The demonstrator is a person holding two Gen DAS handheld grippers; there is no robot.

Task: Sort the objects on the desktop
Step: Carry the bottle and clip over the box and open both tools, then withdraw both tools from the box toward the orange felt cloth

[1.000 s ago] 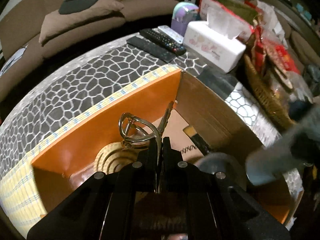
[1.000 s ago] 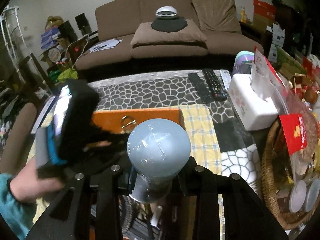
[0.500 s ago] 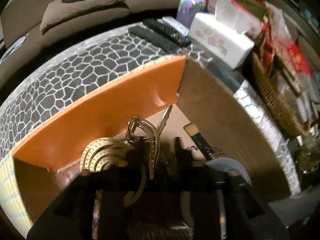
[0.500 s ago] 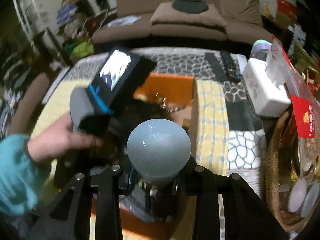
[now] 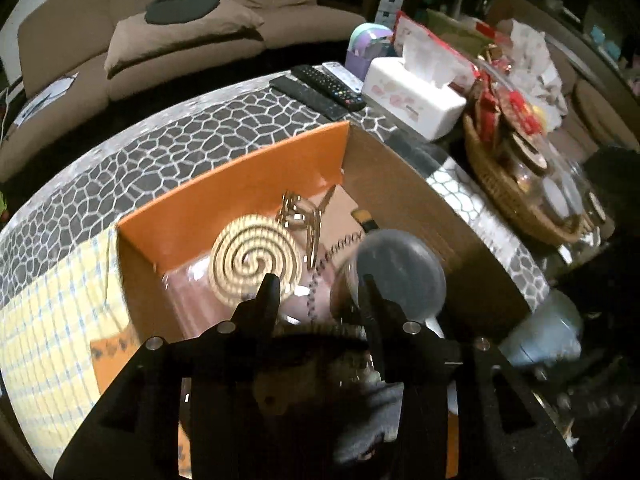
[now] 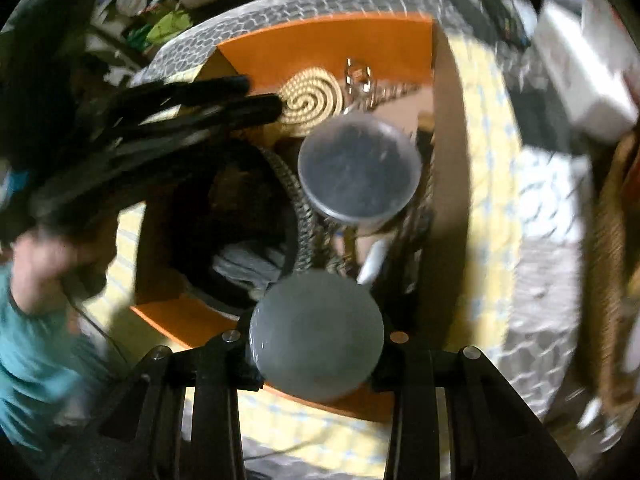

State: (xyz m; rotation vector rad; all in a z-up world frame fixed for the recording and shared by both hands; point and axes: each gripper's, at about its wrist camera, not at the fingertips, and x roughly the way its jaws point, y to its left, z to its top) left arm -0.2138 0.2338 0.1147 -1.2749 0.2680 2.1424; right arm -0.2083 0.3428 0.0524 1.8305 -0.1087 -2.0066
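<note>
The left gripper (image 5: 318, 294) hangs over the orange cardboard box (image 5: 240, 176), its jaws just spread, with nothing between them. The brass key ring (image 5: 296, 214) lies inside near the box's far wall, beside a tan spiral coil (image 5: 256, 258). The right gripper (image 6: 316, 336) pinches a grey round-headed light bulb (image 6: 316, 336) above the box's near edge.

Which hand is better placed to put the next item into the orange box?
Right. The right gripper holds the grey bulb directly above the orange box. The left gripper has just been opening; its fingers hold nothing.
</note>
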